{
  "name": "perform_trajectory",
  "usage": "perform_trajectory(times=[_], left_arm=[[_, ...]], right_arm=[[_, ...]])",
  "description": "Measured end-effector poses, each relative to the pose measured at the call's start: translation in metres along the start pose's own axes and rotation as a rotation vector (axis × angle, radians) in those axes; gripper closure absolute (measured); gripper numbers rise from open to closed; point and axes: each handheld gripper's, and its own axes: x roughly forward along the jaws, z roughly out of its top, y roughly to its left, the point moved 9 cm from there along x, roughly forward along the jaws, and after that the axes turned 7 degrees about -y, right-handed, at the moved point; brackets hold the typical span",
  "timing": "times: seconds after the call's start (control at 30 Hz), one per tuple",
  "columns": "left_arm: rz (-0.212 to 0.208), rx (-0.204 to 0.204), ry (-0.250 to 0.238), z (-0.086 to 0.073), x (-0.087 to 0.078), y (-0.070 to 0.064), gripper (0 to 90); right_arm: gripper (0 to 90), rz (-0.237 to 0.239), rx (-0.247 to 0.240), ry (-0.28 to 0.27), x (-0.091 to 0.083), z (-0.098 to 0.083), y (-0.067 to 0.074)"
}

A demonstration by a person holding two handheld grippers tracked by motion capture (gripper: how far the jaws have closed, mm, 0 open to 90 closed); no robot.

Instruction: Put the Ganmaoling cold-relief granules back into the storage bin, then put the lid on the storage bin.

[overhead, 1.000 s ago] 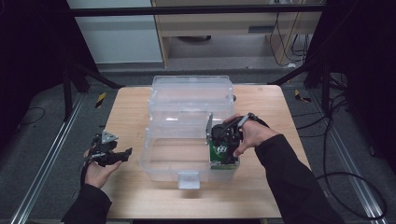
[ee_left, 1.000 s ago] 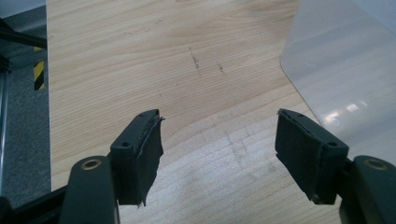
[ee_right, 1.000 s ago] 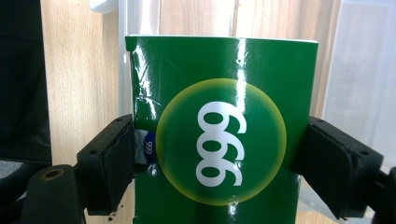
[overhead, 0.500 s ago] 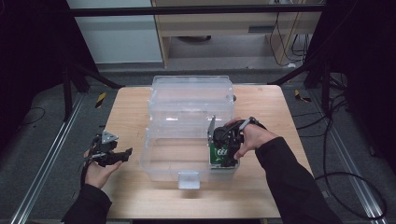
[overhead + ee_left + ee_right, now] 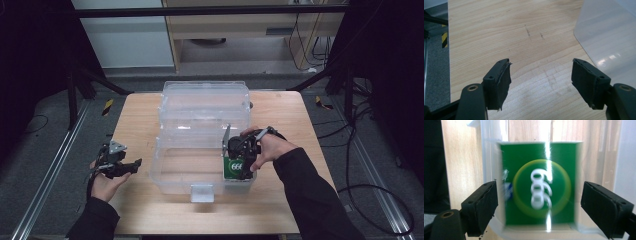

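A clear plastic box (image 5: 175, 172) with its lid (image 5: 205, 102) swung open stands in the middle of the wooden table. A green packet (image 5: 233, 167) marked "666" lies in the box's right end. My right gripper (image 5: 245, 161) hangs over that packet, jaws open and apart from it; in the right gripper view the green packet (image 5: 540, 183) lies between and below the two pads, inside the box's wall (image 5: 486, 157). My left gripper (image 5: 131, 165) is held open over bare wood left of the box, and its own view has the box's corner (image 5: 606, 42) at the right.
A white latch (image 5: 202, 192) juts from the box's near wall. The table's left edge (image 5: 448, 50) drops to grey floor with a yellow-black marker (image 5: 107, 106). Cables (image 5: 350, 145) run over the floor at the right.
The right gripper has shifted slightly left and down over the green packet in the box. The left gripper has stayed where it was.
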Motion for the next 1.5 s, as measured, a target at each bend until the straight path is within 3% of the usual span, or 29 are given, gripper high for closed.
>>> perform_trajectory(times=[0.23, 0.33, 0.53, 0.8, 1.0, 1.3, 1.5], left_arm=[[0.0, 0.0, -0.002, 0.0, 0.0, 0.0, 30.7], [0.002, -0.002, -0.004, 0.001, -0.001, 0.0, 30.7], [-0.001, 0.0, -0.012, 0.002, -0.001, -0.001, 30.8], [-0.002, -0.002, -0.022, 0.004, -0.001, -0.001, 31.2], [0.001, -0.001, -0.03, 0.005, -0.002, -0.001, 31.7], [0.004, -0.017, -0.044, 0.006, -0.004, 0.002, 32.3], [0.007, -0.021, -0.052, 0.008, -0.005, 0.002, 32.5]], right_arm=[[15.7, -0.041, 0.017, -0.046, -0.012, 0.0, -0.002], [18.4, -0.091, 0.041, -0.108, -0.024, 0.003, -0.003], [21.2, -0.163, 0.079, -0.155, -0.039, 0.0, -0.002], [27.0, -0.164, 0.117, -0.197, -0.046, -0.003, 0.011], [31.1, -0.154, 0.122, -0.261, -0.049, 0.008, 0.018], [35.2, -0.136, 0.11, -0.274, -0.039, 0.022, 0.024], [36.8, -0.128, 0.128, -0.277, -0.031, 0.029, 0.026]])
